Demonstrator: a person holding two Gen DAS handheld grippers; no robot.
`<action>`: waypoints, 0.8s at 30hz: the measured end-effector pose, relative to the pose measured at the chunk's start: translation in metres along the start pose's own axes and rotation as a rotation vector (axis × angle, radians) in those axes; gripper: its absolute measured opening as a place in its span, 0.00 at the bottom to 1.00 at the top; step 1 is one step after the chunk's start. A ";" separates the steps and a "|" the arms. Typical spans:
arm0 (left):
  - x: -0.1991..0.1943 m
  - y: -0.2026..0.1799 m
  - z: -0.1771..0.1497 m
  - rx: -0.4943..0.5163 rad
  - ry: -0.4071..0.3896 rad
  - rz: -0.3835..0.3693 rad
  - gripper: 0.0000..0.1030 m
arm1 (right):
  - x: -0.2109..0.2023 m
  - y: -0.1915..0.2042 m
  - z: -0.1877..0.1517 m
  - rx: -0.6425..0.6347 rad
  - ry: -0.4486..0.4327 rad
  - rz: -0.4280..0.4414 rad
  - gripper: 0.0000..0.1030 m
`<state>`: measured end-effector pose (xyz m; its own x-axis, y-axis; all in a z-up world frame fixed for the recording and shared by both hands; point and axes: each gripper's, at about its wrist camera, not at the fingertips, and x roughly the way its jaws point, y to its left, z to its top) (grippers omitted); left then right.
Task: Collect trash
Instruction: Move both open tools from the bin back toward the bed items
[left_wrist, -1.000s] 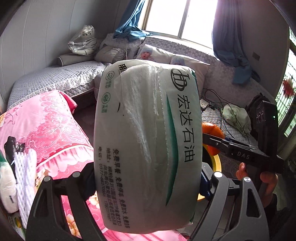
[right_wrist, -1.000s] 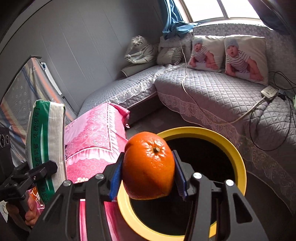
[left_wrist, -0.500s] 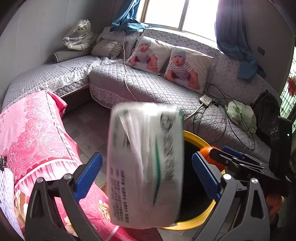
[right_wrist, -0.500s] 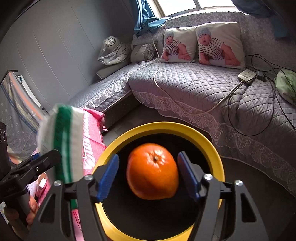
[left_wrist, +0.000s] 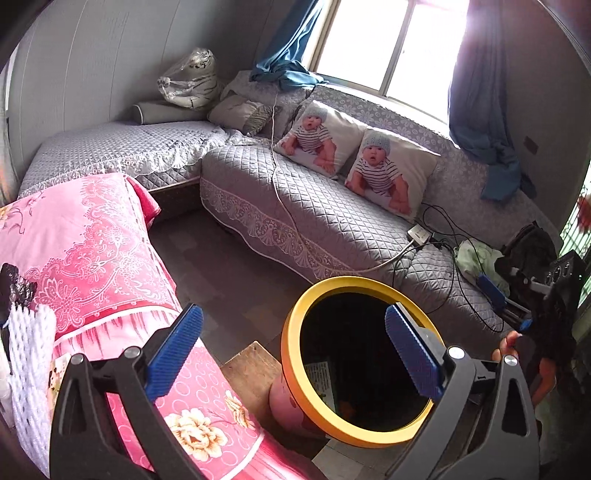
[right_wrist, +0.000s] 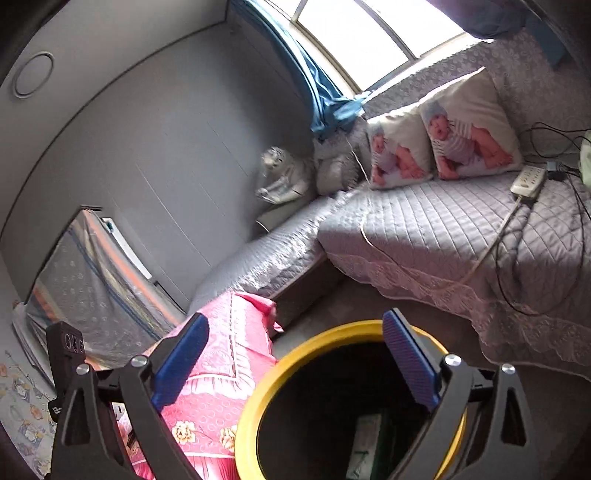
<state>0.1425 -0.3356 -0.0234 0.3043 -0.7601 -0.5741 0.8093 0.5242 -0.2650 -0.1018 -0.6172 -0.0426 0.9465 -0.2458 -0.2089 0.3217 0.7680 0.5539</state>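
Note:
A round bin with a yellow rim (left_wrist: 291, 369) stands on the floor, dark inside. My left gripper (left_wrist: 293, 325) hangs over its near edge, blue pads wide apart and nothing between them. My right gripper (right_wrist: 295, 325) is above the same bin (right_wrist: 251, 417), its jaws opening and empty. A white and green tissue pack (right_wrist: 364, 446) lies inside the bin. The orange is out of sight in the dark. In the left wrist view the right gripper (left_wrist: 506, 308) shows at the right edge, held by a hand (left_wrist: 509, 343).
A table under a pink flowered cloth (left_wrist: 92, 240) stands left of the bin, with white foam netting (left_wrist: 26, 354) on it. A grey quilted sofa (left_wrist: 332, 206) runs behind, bearing two cushions, a power strip (left_wrist: 419, 232) and cables. A wooden board (left_wrist: 251, 369) lies by the bin.
The left gripper let go of the tissue pack and the right let go of the orange; both dropped into the bin. Both jaws have spread wide. The right view has tilted upward.

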 end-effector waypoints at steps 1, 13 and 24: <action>-0.006 0.004 -0.001 -0.003 -0.007 0.000 0.92 | 0.003 -0.007 0.008 -0.032 -0.021 -0.002 0.91; -0.165 0.087 -0.015 -0.048 -0.185 0.200 0.92 | 0.080 -0.140 0.017 0.241 0.051 0.253 0.92; -0.289 0.137 -0.045 -0.121 -0.307 0.484 0.92 | 0.122 -0.122 -0.017 0.257 0.178 0.259 0.92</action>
<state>0.1426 -0.0270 0.0709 0.7713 -0.4907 -0.4055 0.4848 0.8656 -0.1254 -0.0265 -0.7304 -0.1496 0.9854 0.0598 -0.1593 0.0898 0.6126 0.7853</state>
